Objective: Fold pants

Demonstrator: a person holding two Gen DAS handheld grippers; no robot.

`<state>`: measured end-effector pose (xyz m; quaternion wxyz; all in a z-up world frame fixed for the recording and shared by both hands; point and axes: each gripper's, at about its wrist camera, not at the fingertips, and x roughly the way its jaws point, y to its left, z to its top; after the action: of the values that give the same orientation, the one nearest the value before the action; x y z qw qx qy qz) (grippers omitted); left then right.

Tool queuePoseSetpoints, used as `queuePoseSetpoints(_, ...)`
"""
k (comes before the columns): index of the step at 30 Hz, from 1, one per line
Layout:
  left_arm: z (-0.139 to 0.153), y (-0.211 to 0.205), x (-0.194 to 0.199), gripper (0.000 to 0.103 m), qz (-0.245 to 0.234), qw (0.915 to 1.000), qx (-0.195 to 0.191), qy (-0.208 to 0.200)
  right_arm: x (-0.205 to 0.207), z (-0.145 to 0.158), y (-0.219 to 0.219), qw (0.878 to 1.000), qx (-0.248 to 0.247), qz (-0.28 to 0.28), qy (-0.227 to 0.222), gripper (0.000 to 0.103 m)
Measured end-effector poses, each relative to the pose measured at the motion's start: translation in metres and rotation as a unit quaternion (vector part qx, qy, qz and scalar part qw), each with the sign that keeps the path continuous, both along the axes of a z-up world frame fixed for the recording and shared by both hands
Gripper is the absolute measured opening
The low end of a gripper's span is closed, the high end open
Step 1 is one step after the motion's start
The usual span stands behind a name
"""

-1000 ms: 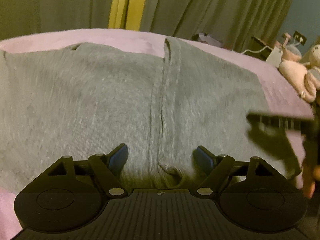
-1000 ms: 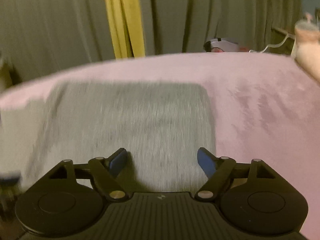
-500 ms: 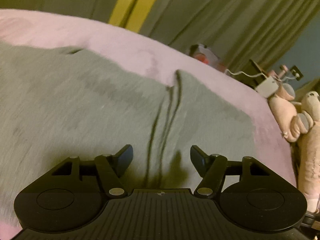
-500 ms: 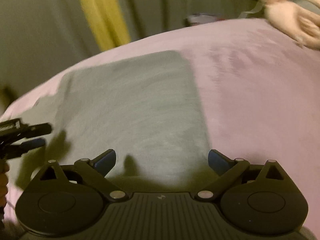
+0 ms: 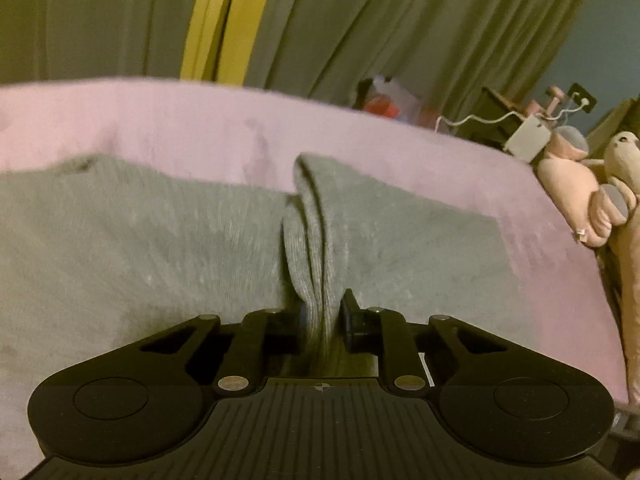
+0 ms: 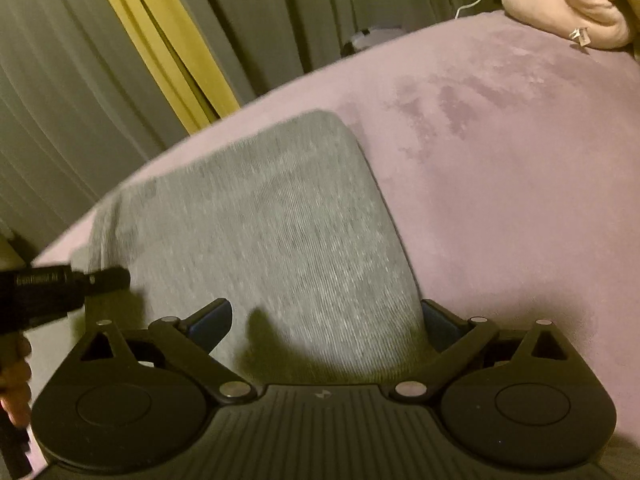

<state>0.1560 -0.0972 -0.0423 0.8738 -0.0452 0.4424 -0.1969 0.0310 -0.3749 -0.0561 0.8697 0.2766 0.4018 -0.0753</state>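
Grey knit pants [image 5: 140, 248] lie spread on a pink bed cover [image 5: 200, 124]. My left gripper [image 5: 322, 320] is shut on a raised ridge of the pants' fabric at their near edge, and the ridge runs away from the fingers. In the right wrist view the pants [image 6: 264, 232] show as a flat folded panel. My right gripper [image 6: 326, 320] is open low over its near end, one finger on either side of the panel. The left gripper [image 6: 60, 284] shows there at the left edge.
Grey and yellow curtains [image 5: 224, 20] hang behind the bed. Pink plush toys [image 5: 584, 184] lie at the bed's right side, also in the right wrist view [image 6: 560, 4]. Cables and small items [image 5: 524, 140] stand beyond the far right edge.
My left gripper has closed on the fold of the pants and bunched it into a ridge. My right gripper stayed open and tilted, moving closer to the panel's near end.
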Motion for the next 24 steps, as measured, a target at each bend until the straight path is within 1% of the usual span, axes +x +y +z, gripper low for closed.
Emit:
queuePoseSetpoints(2, 0.009, 0.003, -0.008, 0.019, 0.000, 0.9998, 0.011, -0.019, -0.004, 0.006, 0.002, 1.000, -0.003, 0.012, -0.027, 0.099)
queuePoseSetpoints(5, 0.018, 0.015, -0.014, 0.019, 0.016, 0.9985, 0.031, -0.042, -0.006, 0.013, 0.011, 0.997, -0.010, 0.048, -0.056, 0.099)
queuePoseSetpoints(6, 0.019, 0.020, -0.014, 0.019, 0.022, 0.9981, 0.036, -0.044, -0.006, 0.015, 0.014, 0.996, -0.012, 0.063, -0.065, 0.099)
queuePoseSetpoints(7, 0.016, 0.027, -0.011, 0.020, 0.033, 0.9979, 0.039, -0.038, -0.006, 0.017, 0.019, 0.994, -0.016, 0.080, -0.071, 0.099)
queuePoseSetpoints(9, 0.005, 0.039, -0.001, 0.027, 0.053, 0.9978, 0.039, 0.001, 0.000, 0.014, 0.027, 0.993, -0.035, 0.100, -0.059, 0.099)
queuePoseSetpoints(10, -0.001, 0.044, 0.001, 0.029, 0.059, 0.9974, 0.035, 0.021, 0.005, 0.011, 0.031, 0.992, -0.051, 0.104, -0.039, 0.099)
queuePoseSetpoints(11, -0.005, 0.049, 0.000, 0.033, 0.065, 0.9969, 0.035, 0.028, 0.009, 0.008, 0.033, 0.993, -0.062, 0.103, -0.020, 0.099)
queuePoseSetpoints(12, -0.007, 0.052, -0.003, 0.033, 0.066, 0.9970, 0.031, 0.025, 0.013, 0.004, 0.034, 0.993, -0.069, 0.099, -0.002, 0.098)
queuePoseSetpoints(13, -0.005, 0.055, -0.007, 0.035, 0.069, 0.9971, 0.024, 0.021, 0.015, 0.003, 0.033, 0.993, -0.067, 0.094, 0.004, 0.093)
queuePoseSetpoints(14, -0.004, 0.057, -0.010, 0.041, 0.076, 0.9967, 0.022, 0.021, 0.014, 0.004, 0.030, 0.994, -0.061, 0.088, -0.003, 0.088)
queuePoseSetpoints(15, -0.001, 0.059, -0.013, 0.043, 0.084, 0.9961, 0.020, 0.019, 0.012, 0.007, 0.027, 0.995, -0.056, 0.082, -0.018, 0.080)
queuePoseSetpoints(17, 0.003, 0.067, -0.017, 0.045, 0.097, 0.9951, 0.015, 0.010, 0.003, 0.015, 0.023, 0.994, -0.055, 0.074, -0.062, 0.065)
queuePoseSetpoints(18, 0.005, 0.072, -0.018, 0.047, 0.102, 0.9947, 0.016, 0.005, 0.001, 0.016, 0.022, 0.993, -0.058, 0.073, -0.073, 0.051)
queuePoseSetpoints(19, 0.007, 0.076, -0.019, 0.048, 0.111, 0.9936, 0.022, -0.002, 0.000, 0.017, 0.023, 0.993, -0.066, 0.071, -0.074, 0.046)
queuePoseSetpoints(20, 0.008, 0.080, -0.020, 0.051, 0.118, 0.9926, 0.026, -0.009, 0.001, 0.015, 0.024, 0.993, -0.067, 0.074, -0.069, 0.044)
queuePoseSetpoints(22, 0.010, 0.085, -0.020, 0.052, 0.137, 0.9897, 0.040, -0.018, 0.007, 0.011, 0.026, 0.993, -0.072, 0.080, -0.046, 0.038)
queuePoseSetpoints(24, 0.011, 0.096, -0.019, 0.053, 0.161, 0.9859, 0.044, -0.014, 0.017, 0.005, 0.033, 0.992, -0.088, 0.088, -0.012, 0.038)
